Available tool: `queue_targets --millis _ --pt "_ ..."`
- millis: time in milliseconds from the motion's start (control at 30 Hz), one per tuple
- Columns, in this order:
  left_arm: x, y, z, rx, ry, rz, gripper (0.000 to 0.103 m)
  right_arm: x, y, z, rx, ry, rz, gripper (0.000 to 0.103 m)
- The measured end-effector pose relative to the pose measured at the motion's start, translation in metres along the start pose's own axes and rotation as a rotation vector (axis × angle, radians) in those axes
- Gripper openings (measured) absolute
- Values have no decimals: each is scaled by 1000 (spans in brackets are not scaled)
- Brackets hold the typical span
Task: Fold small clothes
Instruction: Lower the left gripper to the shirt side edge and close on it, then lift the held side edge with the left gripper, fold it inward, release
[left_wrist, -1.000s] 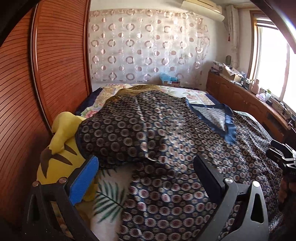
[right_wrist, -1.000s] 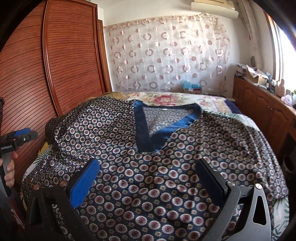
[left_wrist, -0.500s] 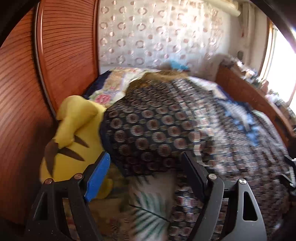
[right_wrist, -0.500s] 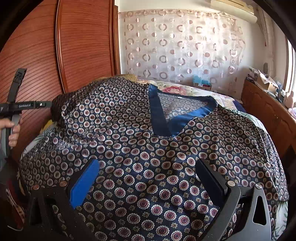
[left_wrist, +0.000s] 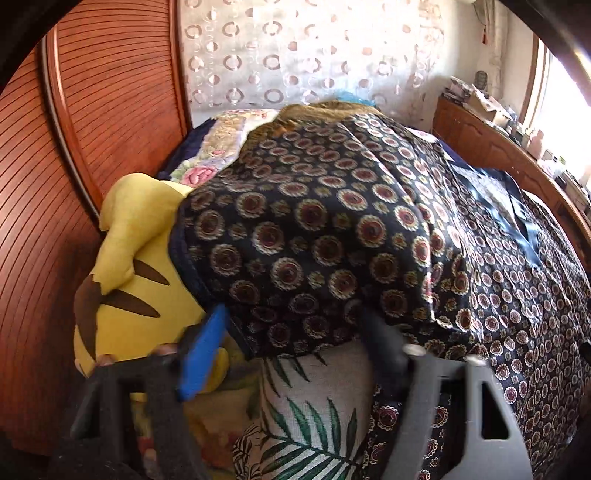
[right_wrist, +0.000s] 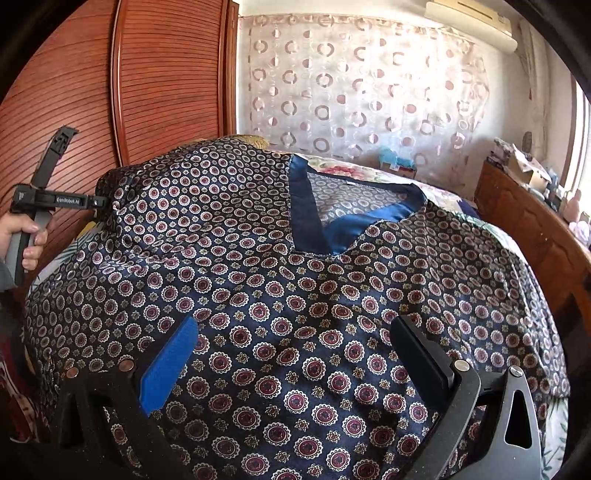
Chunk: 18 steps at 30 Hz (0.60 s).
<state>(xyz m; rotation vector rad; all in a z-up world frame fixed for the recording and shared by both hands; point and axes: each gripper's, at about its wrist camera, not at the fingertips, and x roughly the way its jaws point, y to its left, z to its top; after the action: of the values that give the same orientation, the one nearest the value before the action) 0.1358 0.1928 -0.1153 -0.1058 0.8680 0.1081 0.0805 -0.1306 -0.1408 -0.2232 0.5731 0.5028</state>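
Note:
A dark navy top with a round floral print (right_wrist: 295, 295) and a blue V-neck band (right_wrist: 332, 232) lies spread on the bed. Its left sleeve (left_wrist: 314, 251) drapes over a yellow plush toy (left_wrist: 136, 266). My left gripper (left_wrist: 291, 317) is open, its fingertips at the sleeve's hem edge, one to each side of the cloth. It also shows in the right wrist view (right_wrist: 55, 201), at the sleeve end. My right gripper (right_wrist: 295, 332) is open and empty, hovering over the lower front of the top.
A wooden slatted wardrobe (right_wrist: 155, 92) stands to the left. A leaf-print pillow (left_wrist: 314, 406) lies under the sleeve. A wooden cabinet (right_wrist: 535, 229) with clutter runs along the right, under a window. A patterned curtain (right_wrist: 351, 92) hangs behind the bed.
My left gripper has moved forward and left to the sleeve hem by the plush toy. My right gripper has moved slightly closer over the top and stays open.

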Motion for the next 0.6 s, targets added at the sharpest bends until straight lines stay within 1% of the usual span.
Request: queue_targets --millis 33,100,133,167,233,333,367,400,467,533,600 --pt "2 -1 0 3 10 -4 54 0 0 1 1 -2 -3 103" --pt "7 -2 -1 12 29 -10 43 -1 2 1 4 -4 -18 103" --pt "9 -2 -2 17 37 -8 40 0 1 2 6 -3 -16 103" --pt "11 -2 -2 19 44 -7 34 -1 2 2 7 -1 -13 103" --pt "11 0 -5 10 43 -29 29 0 1 2 6 1 -10 103" --pt "10 4 -6 3 42 -32 23 -1 1 2 3 0 -8 103" --pt "9 5 -6 4 41 -27 18 -1 0 2 2 0 -7 103" --pt "10 5 -6 4 40 -22 11 -1 0 2 2 -1 -6 103" --pt "8 6 -5 8 37 -8 3 -1 -3 3 6 -1 -4 103" --pt "1 8 -6 1 15 -21 2 -1 -6 3 10 -2 1 103" --pt "-13 6 -4 6 -31 -17 2 -1 -8 3 19 -3 5 103"
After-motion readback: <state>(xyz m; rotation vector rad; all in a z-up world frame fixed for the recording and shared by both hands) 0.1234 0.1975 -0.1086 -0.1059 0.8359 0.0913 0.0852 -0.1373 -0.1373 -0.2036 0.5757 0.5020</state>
